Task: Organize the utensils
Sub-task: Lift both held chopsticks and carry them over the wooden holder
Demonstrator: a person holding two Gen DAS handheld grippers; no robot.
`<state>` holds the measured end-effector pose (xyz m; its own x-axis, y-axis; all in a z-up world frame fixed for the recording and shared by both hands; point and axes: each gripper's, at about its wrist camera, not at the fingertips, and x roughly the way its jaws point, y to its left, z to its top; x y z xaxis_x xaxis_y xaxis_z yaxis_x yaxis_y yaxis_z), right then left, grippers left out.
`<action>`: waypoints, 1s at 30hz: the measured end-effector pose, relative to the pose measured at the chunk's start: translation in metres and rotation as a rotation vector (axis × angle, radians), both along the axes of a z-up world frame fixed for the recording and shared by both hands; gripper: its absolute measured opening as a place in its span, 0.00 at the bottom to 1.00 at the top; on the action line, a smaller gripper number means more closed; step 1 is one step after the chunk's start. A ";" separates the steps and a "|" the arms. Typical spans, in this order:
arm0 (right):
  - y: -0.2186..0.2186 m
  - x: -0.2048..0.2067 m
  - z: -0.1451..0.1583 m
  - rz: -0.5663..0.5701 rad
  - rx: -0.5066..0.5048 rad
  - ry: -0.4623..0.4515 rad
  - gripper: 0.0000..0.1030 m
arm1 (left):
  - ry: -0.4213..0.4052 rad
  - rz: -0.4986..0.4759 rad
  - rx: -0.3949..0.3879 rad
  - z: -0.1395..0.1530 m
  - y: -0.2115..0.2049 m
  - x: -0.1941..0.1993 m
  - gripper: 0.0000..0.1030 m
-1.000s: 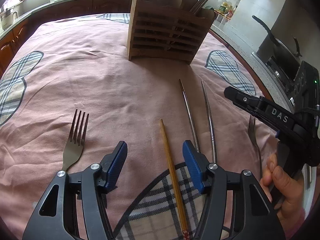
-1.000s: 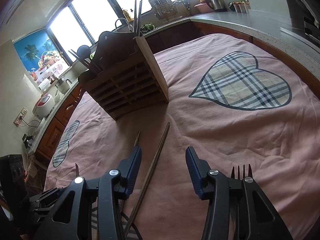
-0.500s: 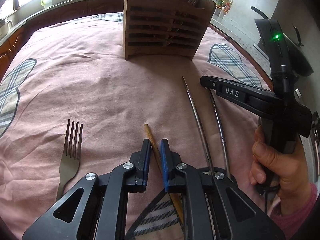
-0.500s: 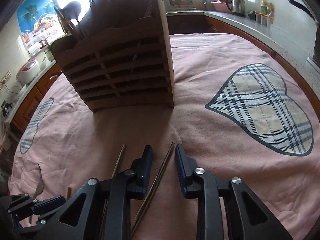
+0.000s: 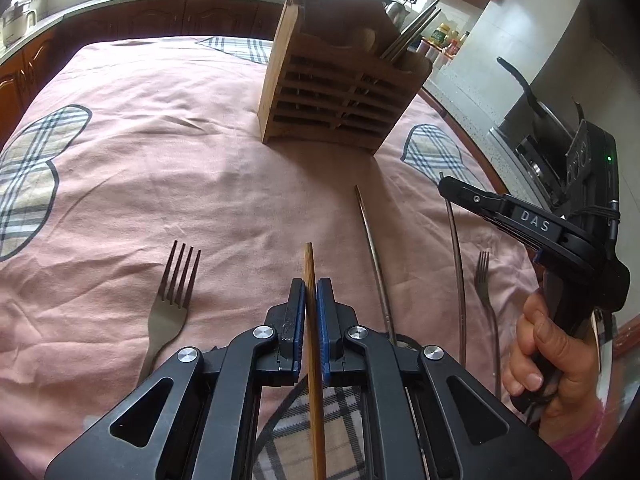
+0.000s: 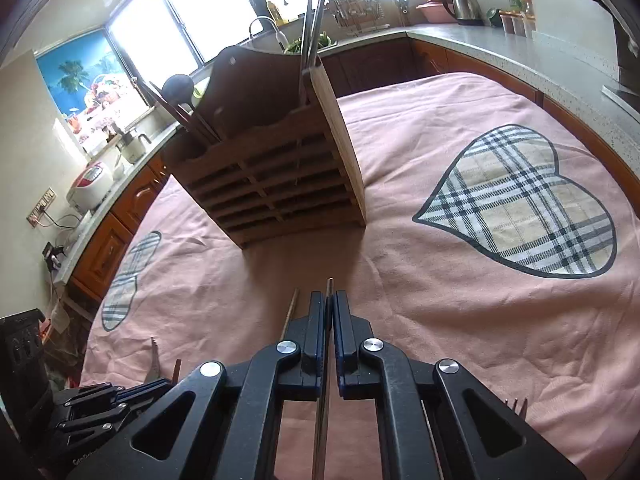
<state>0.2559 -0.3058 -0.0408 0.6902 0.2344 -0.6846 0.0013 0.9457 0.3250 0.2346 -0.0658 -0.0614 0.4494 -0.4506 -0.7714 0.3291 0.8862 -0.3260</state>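
My left gripper (image 5: 311, 286) is shut on a wooden chopstick (image 5: 309, 264) whose tip sticks out past the pads, above the pink cloth. My right gripper (image 6: 329, 300) is shut on a metal chopstick (image 6: 329, 286); in the left wrist view the right gripper (image 5: 452, 186) holds that chopstick (image 5: 458, 260) at the right. A second metal chopstick (image 5: 374, 248) lies on the cloth between them; it shows in the right wrist view (image 6: 290, 312) too. The wooden slatted utensil holder (image 5: 340, 100) stands ahead, with utensils in it; it fills the middle of the right wrist view (image 6: 272, 184).
One fork (image 5: 172, 300) lies left of my left gripper, another fork (image 5: 484, 280) lies at the right by the hand. The pink tablecloth (image 5: 160, 160) has plaid heart patches (image 6: 520, 208). Kitchen counters, a kettle (image 6: 460, 4) and a stove ring the table.
Both grippers went from open to shut, each closing on a chopstick. Both have since lifted and pulled back a little from the holder.
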 end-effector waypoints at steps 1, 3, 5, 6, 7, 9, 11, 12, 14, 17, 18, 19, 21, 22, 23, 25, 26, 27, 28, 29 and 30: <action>-0.002 -0.005 0.006 0.000 0.009 -0.015 0.04 | -0.010 0.003 -0.007 0.005 0.003 -0.002 0.05; -0.003 -0.013 0.019 0.000 0.016 -0.045 0.04 | -0.030 0.006 -0.018 0.016 0.006 -0.007 0.05; -0.003 -0.022 0.031 0.001 0.031 -0.073 0.04 | -0.049 0.010 -0.028 0.025 0.008 -0.010 0.05; -0.003 -0.026 0.036 0.001 0.035 -0.085 0.04 | -0.057 0.010 -0.034 0.029 0.010 -0.012 0.05; -0.003 -0.030 0.040 0.001 0.031 -0.096 0.04 | -0.064 0.011 -0.038 0.033 0.009 -0.013 0.05; 0.000 -0.038 0.048 0.004 0.031 -0.116 0.04 | -0.080 0.014 -0.048 0.040 0.012 -0.016 0.05; 0.000 -0.045 0.055 0.006 0.034 -0.134 0.04 | -0.095 0.017 -0.055 0.047 0.015 -0.020 0.05; -0.001 -0.049 0.059 0.008 0.037 -0.142 0.04 | -0.104 0.019 -0.058 0.051 0.017 -0.023 0.05; -0.001 -0.054 0.064 0.008 0.037 -0.160 0.04 | -0.118 0.022 -0.066 0.057 0.020 -0.027 0.05; 0.000 -0.062 0.073 0.010 0.041 -0.188 0.04 | -0.140 0.031 -0.078 0.065 0.025 -0.032 0.05; 0.000 -0.065 0.076 0.009 0.039 -0.198 0.04 | -0.147 0.034 -0.083 0.067 0.027 -0.034 0.05; 0.000 -0.067 0.079 0.010 0.039 -0.207 0.04 | -0.154 0.039 -0.087 0.069 0.029 -0.035 0.05; 0.000 -0.071 0.085 0.008 0.040 -0.225 0.04 | -0.162 0.047 -0.095 0.073 0.033 -0.037 0.05; -0.001 -0.073 0.088 0.006 0.041 -0.233 0.04 | -0.165 0.051 -0.101 0.075 0.035 -0.038 0.05; -0.001 -0.074 0.090 0.004 0.042 -0.240 0.04 | -0.169 0.055 -0.104 0.076 0.037 -0.038 0.05; -0.003 -0.076 0.094 0.001 0.043 -0.252 0.04 | -0.175 0.064 -0.113 0.078 0.040 -0.039 0.05; -0.003 -0.077 0.096 0.000 0.045 -0.258 0.04 | -0.179 0.068 -0.116 0.080 0.042 -0.040 0.05; -0.004 -0.078 0.098 -0.002 0.044 -0.264 0.04 | -0.182 0.072 -0.120 0.081 0.043 -0.040 0.05; -0.005 -0.080 0.099 -0.004 0.043 -0.270 0.04 | -0.186 0.076 -0.123 0.082 0.045 -0.040 0.05; -0.005 -0.081 0.101 -0.005 0.042 -0.276 0.04 | -0.189 0.078 -0.127 0.084 0.046 -0.040 0.05; -0.005 -0.082 0.103 -0.006 0.042 -0.281 0.04 | -0.193 0.081 -0.130 0.085 0.047 -0.040 0.05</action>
<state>0.1736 -0.3109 0.0617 0.8533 0.2534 -0.4556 -0.0887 0.9317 0.3522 0.1946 -0.0187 0.0240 0.6215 -0.4970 -0.6056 0.3259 0.8670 -0.3770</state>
